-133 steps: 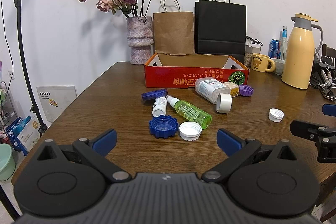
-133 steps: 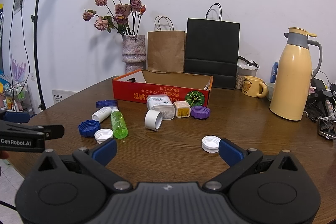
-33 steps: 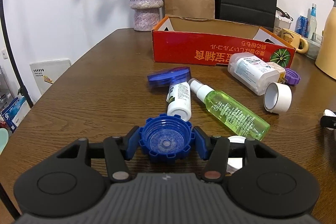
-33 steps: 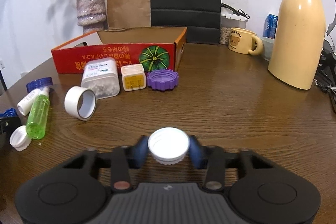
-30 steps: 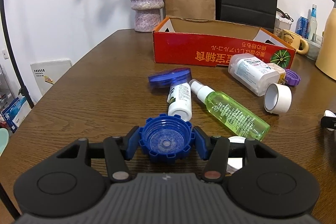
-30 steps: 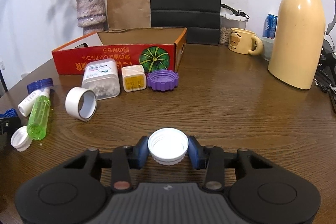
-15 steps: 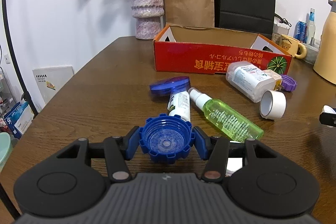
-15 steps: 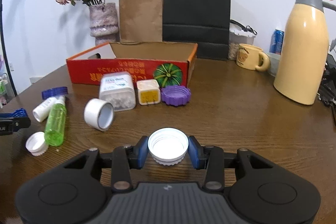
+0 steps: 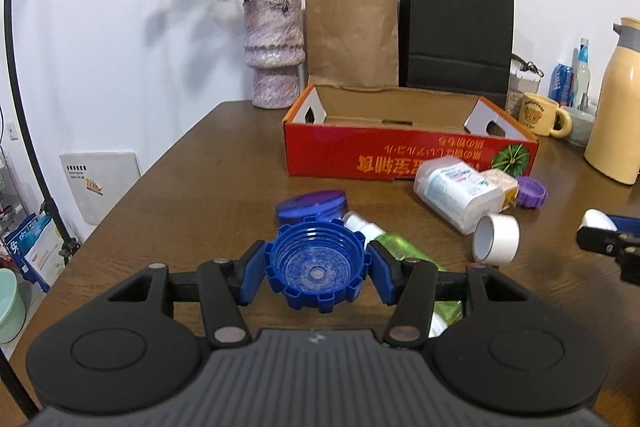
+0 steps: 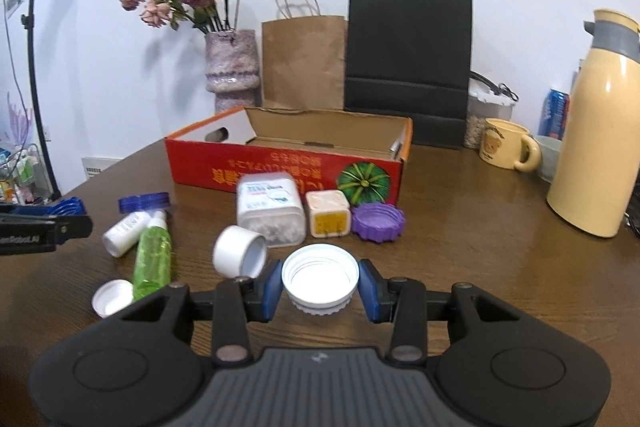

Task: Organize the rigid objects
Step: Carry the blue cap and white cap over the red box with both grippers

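L claw (image 9: 316, 269) is clamped on the blue cap (image 9: 316, 267), open side up, held above the worktop (image 9: 192, 187); R claw (image 10: 320, 285) is clamped on the white cap (image 10: 320, 281), also open side up. Both caps sit centre-low in their own frames. The relation that matters: the red box (image 9: 408, 155) lies straight ahead of each claw, mid-frame and slightly right in the L view, slightly left of centre in the R view, its long side facing both, top open. Btwn claws and box is clutter: green bottle (image 10: 152, 259), tape roll (image 10: 240, 255), white tub (image 10: 270, 209), purple cap (image 10: 378, 221), all near the box's front wall. Neither claw looks clearly nearer; R has the tub and tape directly in line, L has the dark-blue lid (image 9: 312, 205). Likely next: carry fwd and over the front wall, w/ enough height to clear it.
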